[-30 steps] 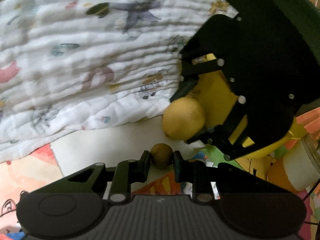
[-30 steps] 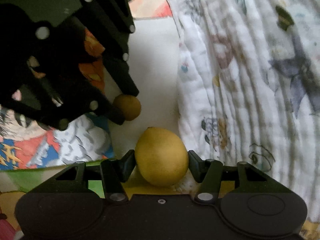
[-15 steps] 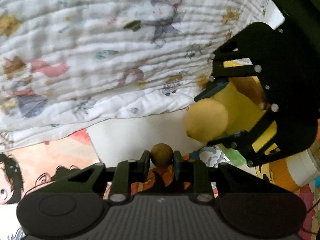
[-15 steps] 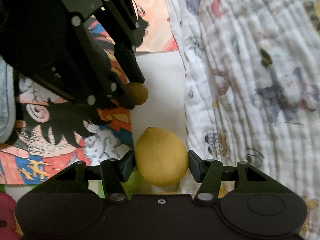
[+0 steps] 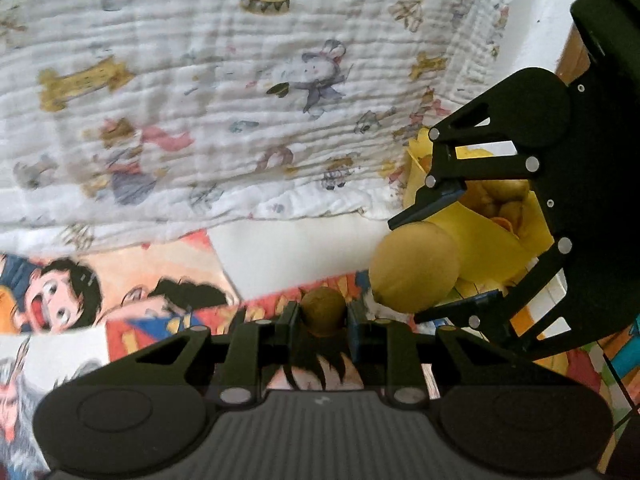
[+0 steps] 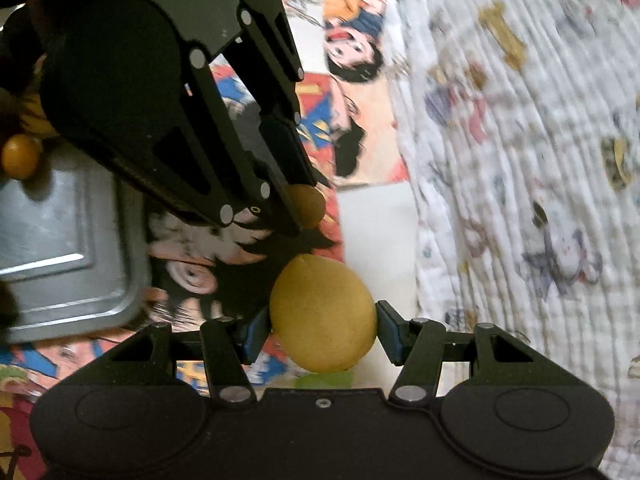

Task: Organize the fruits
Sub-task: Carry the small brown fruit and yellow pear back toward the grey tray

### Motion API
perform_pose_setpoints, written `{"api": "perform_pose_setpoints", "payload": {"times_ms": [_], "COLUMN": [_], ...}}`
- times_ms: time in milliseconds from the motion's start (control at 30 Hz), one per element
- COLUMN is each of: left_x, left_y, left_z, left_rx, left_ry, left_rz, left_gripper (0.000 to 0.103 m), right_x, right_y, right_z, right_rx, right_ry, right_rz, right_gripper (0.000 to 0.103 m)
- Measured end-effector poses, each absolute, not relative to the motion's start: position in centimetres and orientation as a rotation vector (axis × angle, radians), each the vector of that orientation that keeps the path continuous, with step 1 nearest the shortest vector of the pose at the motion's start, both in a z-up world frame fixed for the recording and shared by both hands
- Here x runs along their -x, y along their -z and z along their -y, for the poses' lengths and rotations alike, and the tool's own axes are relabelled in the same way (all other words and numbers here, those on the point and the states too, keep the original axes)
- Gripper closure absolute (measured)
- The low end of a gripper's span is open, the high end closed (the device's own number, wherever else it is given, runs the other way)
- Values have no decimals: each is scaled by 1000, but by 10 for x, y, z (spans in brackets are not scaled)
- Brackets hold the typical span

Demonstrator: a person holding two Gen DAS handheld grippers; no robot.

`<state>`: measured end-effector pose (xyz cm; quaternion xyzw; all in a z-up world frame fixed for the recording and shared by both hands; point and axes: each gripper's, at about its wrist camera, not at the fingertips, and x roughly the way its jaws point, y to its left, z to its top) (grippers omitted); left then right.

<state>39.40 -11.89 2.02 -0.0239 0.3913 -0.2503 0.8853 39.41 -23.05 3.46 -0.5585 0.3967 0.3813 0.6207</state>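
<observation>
So the biggest thing around is the white printed blanket (image 5: 224, 92), bunched up along one side of a desk covered in comic-print paper (image 5: 80, 292). Next down is a grey metal tray (image 6: 60, 240) sitting on that paper in the right wrist view, and as far as I can see nothing's in it. There's also a yellow box (image 5: 492, 248) behind the right tool in the left wrist view, with what looks like more yellow fruit inside, but it's half hidden so don't quote me.

Now the fruit in hand. The right gripper (image 6: 322, 332) has its jaws spread fairly wide and pressed on both sides of a lemon (image 6: 322, 316), held up off the desk. The left gripper (image 5: 323, 320) has its jaws pulled in narrow around a small brown fruit (image 5: 323, 310), also lifted.

There's one small orange fruit (image 6: 19, 156) sitting loose near the tray's far edge.

Progress-wise I'd say it's early to middle: two pieces picked up, neither one put anywhere yet, tray looks bare, and at least that orange one left to sort.
</observation>
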Motion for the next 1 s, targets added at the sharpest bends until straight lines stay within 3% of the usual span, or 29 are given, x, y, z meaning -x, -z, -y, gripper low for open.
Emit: {"api": "perform_pose_setpoints", "payload": {"times_ms": [500,1000], "left_x": [-299,-274], "left_y": [-23,4], "left_z": [91,98], "left_rx": [43,-10], "left_ry": [553,558], "left_rz": [-803,-872], "left_gripper": [76,76], "right_x": [-300,-255], "right_y": [-33,-3], "right_z": [216,224], "right_rx": [1187,1167], "right_ry": [-1039,-1110], "right_rz": [-899,-926], "right_gripper": [45,45]}}
